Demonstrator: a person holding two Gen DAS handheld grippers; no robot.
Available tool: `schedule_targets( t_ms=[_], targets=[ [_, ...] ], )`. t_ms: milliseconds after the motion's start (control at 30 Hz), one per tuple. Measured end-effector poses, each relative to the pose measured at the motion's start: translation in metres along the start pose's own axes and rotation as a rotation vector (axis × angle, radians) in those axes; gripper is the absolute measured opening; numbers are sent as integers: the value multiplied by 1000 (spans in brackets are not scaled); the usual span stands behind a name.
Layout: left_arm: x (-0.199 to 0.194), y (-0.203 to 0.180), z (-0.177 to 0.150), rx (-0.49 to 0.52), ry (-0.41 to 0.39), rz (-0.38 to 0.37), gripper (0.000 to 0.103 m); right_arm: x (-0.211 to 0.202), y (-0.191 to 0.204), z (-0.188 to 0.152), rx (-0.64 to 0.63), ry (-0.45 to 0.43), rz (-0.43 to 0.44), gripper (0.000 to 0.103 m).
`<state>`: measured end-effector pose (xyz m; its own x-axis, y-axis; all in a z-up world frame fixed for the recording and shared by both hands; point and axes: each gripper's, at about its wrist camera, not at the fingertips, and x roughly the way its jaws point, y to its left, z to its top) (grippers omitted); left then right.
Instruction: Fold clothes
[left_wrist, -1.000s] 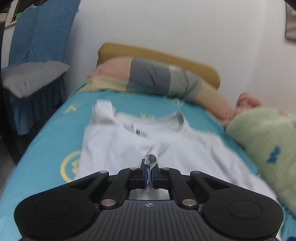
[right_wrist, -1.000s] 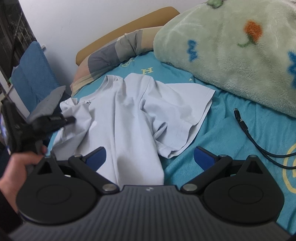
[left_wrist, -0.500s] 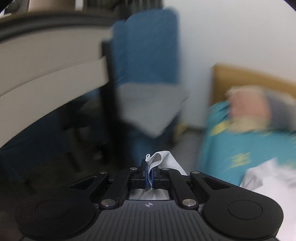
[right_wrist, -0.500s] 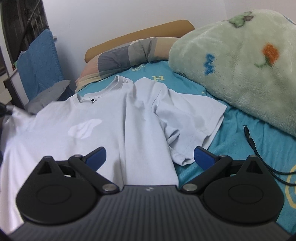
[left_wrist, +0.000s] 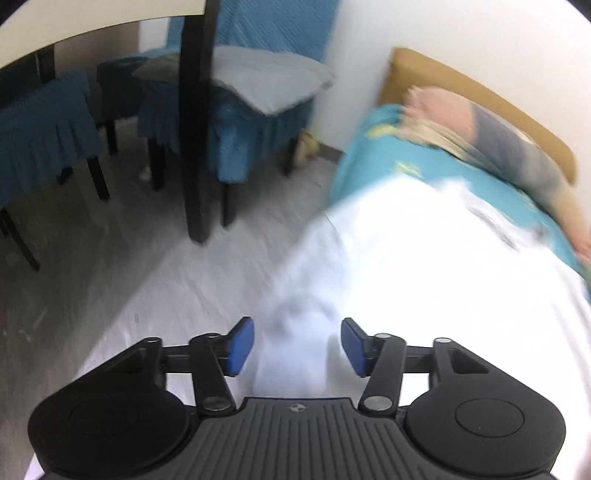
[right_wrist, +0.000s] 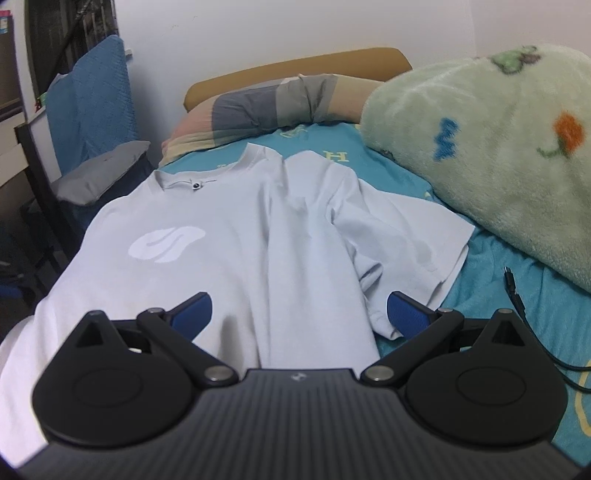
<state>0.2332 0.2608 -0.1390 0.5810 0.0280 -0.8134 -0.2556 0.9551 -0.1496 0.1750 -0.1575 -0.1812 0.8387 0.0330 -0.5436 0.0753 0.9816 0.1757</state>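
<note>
A pale blue T-shirt (right_wrist: 258, 236) with a white chest logo lies face up on the teal bed sheet (right_wrist: 491, 280), collar toward the pillows. Its left side hangs over the bed's left edge. Its right sleeve lies crumpled toward the blanket. My right gripper (right_wrist: 299, 310) is open over the shirt's lower part. My left gripper (left_wrist: 297, 345) is open at the bed's left edge, with the blurred shirt (left_wrist: 424, 258) under and ahead of it; nothing is pinched between the blue pads.
A green fleece blanket (right_wrist: 498, 155) fills the bed's right side. Striped pillows (right_wrist: 280, 103) lie at the headboard. A black cable (right_wrist: 517, 295) lies on the sheet at right. Blue-covered chairs (left_wrist: 236, 110) and a dark table leg (left_wrist: 195, 122) stand on the floor left of the bed.
My left gripper pulled the shirt's left sleeve out sideways over the bed edge, then opened and let it go. The shirt now lies spread out. The right gripper stayed open.
</note>
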Motion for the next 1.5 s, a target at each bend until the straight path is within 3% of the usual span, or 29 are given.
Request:
schedule_targets(
  t_ms=[133, 267, 500, 600, 633, 667, 800, 900, 967, 1033, 1133, 1167, 1233, 1433, 1500],
  targets=[
    [-66, -20, -54, 26, 152, -48, 58, -20, 3, 1, -6, -14, 25, 103],
    [-107, -38, -109, -2, 319, -100, 57, -43, 0, -1, 6, -5, 45, 103],
    [-128, -86, -184, 149, 563, -19, 48, -89, -28, -5, 100, 45, 34, 103],
    [-137, -90, -182, 178, 579, 20, 31, -104, -41, -7, 130, 87, 37, 103],
    [-140, -91, -180, 186, 581, 31, 14, -109, -44, -7, 133, 95, 39, 103],
    [-144, -91, -177, 209, 589, 42, 6, -113, -47, -6, 136, 98, 40, 103],
    [-165, -81, -156, 314, 641, 104, 5, -123, -56, -3, 169, 79, 69, 103],
    [-176, -69, -143, 429, 660, 229, 5, -124, -57, 0, 180, 64, 74, 103],
    [-173, -58, -136, 424, 669, 290, 5, -123, -57, 2, 178, 57, 76, 103],
    [-174, -52, -131, 382, 677, 288, 5, -124, -54, 3, 161, 44, 82, 103],
    [-187, -62, -118, 354, 613, 227, 25, -125, -50, 6, 130, 23, 94, 103],
    [-192, -68, -113, 351, 578, 217, 38, -126, -49, 6, 120, 16, 98, 103],
    [-203, -84, -102, 353, 487, 182, 49, -126, -46, 8, 106, 2, 108, 103],
    [-255, -152, -78, 314, 111, 10, 82, -127, -37, 14, 60, -54, 113, 103],
    [-270, -177, -72, 313, -25, -34, 84, -129, -36, 15, 52, -74, 117, 103]
  ],
)
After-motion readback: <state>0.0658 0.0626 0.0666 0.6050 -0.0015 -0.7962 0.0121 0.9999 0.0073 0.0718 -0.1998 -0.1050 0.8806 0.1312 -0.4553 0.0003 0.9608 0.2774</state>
